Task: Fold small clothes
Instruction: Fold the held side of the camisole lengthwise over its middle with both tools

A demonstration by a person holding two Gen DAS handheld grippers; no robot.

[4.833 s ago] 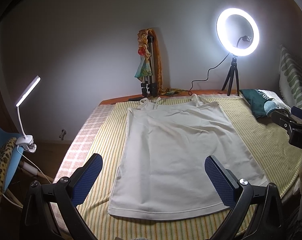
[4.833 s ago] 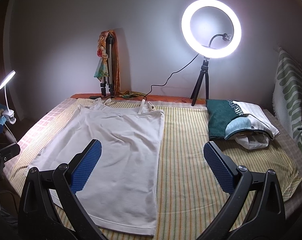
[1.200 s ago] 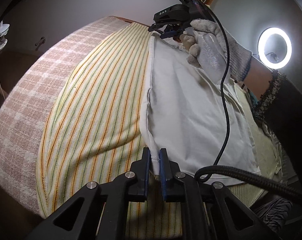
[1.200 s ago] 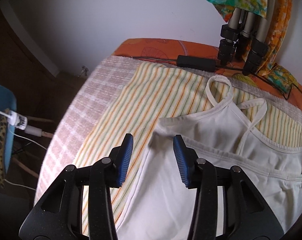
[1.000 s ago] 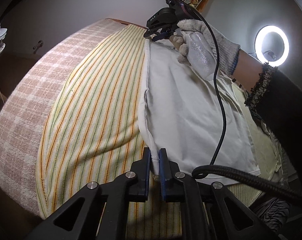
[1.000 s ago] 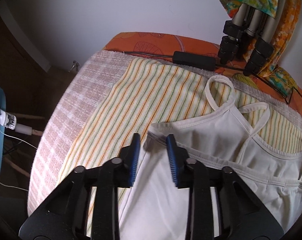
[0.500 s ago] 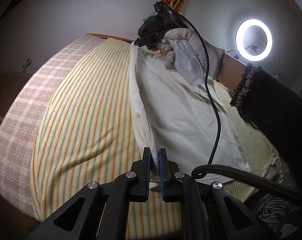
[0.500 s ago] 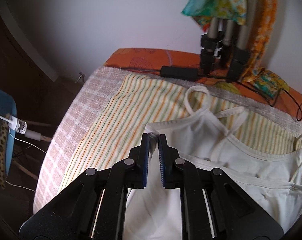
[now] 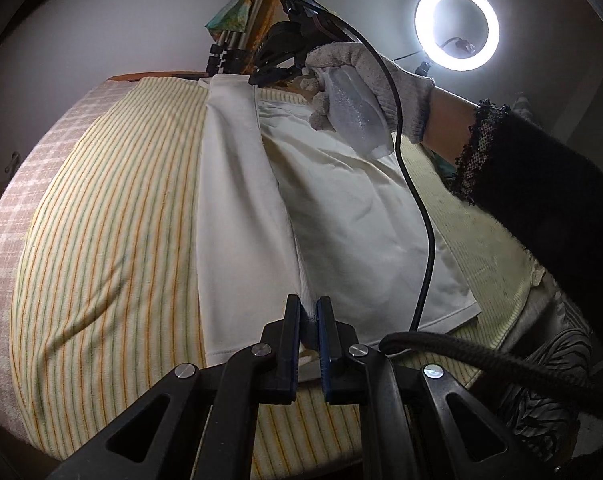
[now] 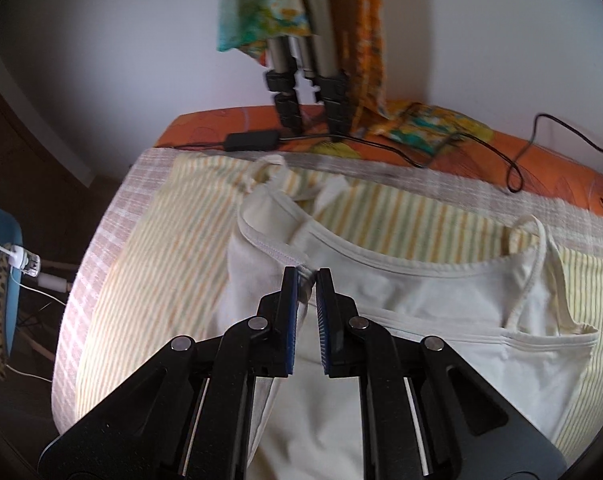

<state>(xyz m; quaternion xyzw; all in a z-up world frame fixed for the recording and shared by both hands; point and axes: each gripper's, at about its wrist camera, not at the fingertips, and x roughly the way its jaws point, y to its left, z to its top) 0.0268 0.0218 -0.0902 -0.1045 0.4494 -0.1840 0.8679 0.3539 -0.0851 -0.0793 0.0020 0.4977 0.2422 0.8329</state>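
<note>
Left wrist view shows the biggest change: a second ago the cream camisole [image 9: 341,208] lay nearly flat with only its left edge pinched up, and now that side panel has been drawn over the middle, making a long fold down the garment. The left hand-held gripper [image 9: 309,312] stays clenched on the hem corner, cloth caught between its blue pads. At the far end the gloved hand [image 9: 357,96] carries the right hand-held gripper [image 9: 275,76], clamped on the top edge. Right wrist view, somewhat blurred, confirms it: the right hand-held gripper [image 10: 307,280], whose pads stood apart a second ago, now grips the neckline corner of the camisole [image 10: 421,292], lifted and pulled across. The garment rests on the striped towel [image 9: 113,208] spread over the checked bed cover [image 9: 5,208], its thin straps [image 10: 537,264] trailing toward the tripod [image 10: 305,60]. A ring light [image 9: 456,26] glows behind.
</note>
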